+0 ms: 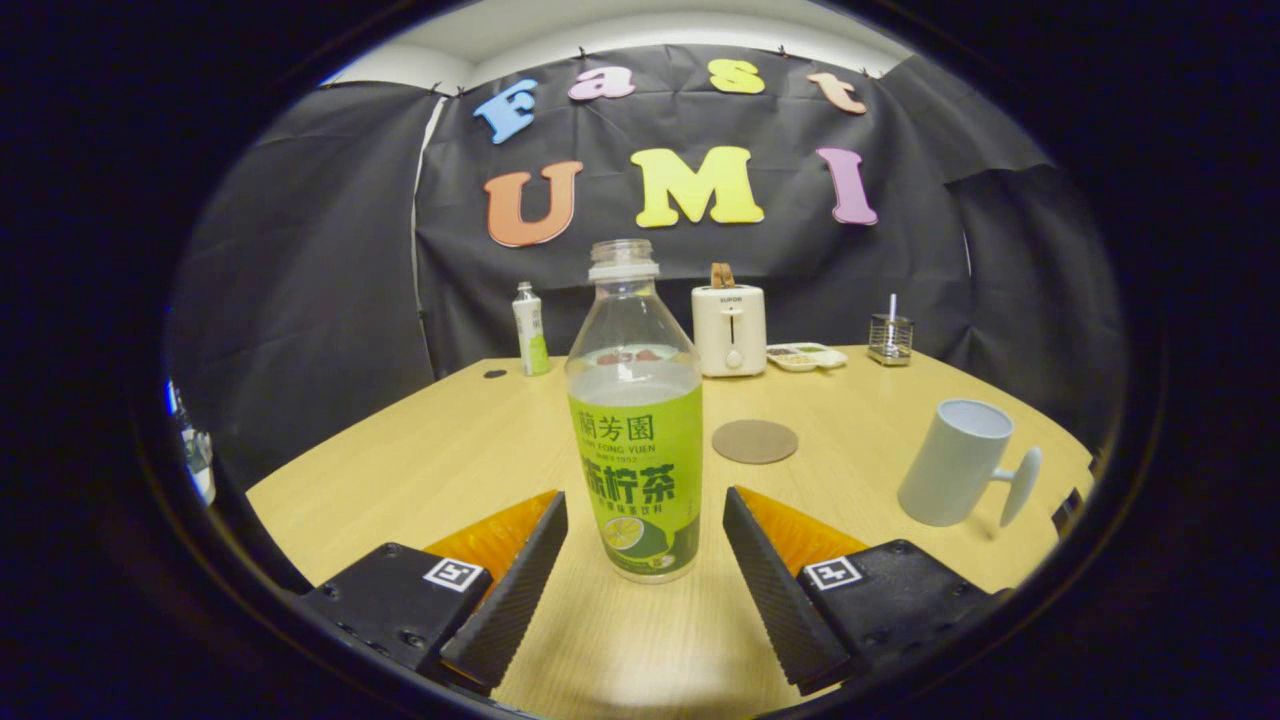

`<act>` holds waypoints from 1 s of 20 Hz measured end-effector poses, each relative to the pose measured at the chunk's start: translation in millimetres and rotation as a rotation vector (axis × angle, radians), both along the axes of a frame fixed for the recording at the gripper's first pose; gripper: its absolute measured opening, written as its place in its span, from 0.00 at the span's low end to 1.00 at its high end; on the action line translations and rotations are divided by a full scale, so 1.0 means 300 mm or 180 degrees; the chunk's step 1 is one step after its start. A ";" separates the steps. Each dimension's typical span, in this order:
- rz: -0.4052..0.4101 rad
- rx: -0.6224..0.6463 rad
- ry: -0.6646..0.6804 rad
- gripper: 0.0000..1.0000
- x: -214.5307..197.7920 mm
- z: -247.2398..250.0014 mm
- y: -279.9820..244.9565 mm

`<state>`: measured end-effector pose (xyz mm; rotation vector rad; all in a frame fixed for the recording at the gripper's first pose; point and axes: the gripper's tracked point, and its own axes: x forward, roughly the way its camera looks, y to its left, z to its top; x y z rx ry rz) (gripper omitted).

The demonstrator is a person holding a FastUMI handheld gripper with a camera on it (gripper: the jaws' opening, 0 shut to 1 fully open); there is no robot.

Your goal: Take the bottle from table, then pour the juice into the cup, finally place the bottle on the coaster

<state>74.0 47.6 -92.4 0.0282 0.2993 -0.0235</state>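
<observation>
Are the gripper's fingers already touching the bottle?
Apart. In the gripper view the open gripper has wood table visible between each finger and the bottle.

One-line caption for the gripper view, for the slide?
Open gripper straddles an uncapped bottle; coaster and cup wait beyond.

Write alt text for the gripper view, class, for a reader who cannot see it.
An uncapped bottle stands on a table between the open tongs, untouched. Beyond it lies a coaster, with a cup to the right and a toaster at the back.
</observation>
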 end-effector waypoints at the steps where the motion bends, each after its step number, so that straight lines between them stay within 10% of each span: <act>1: -0.0008 0.0006 0.0018 1.00 0.012 -0.004 -0.002; 20: -0.0055 0.0548 0.0042 0.81 0.110 0.037 -0.017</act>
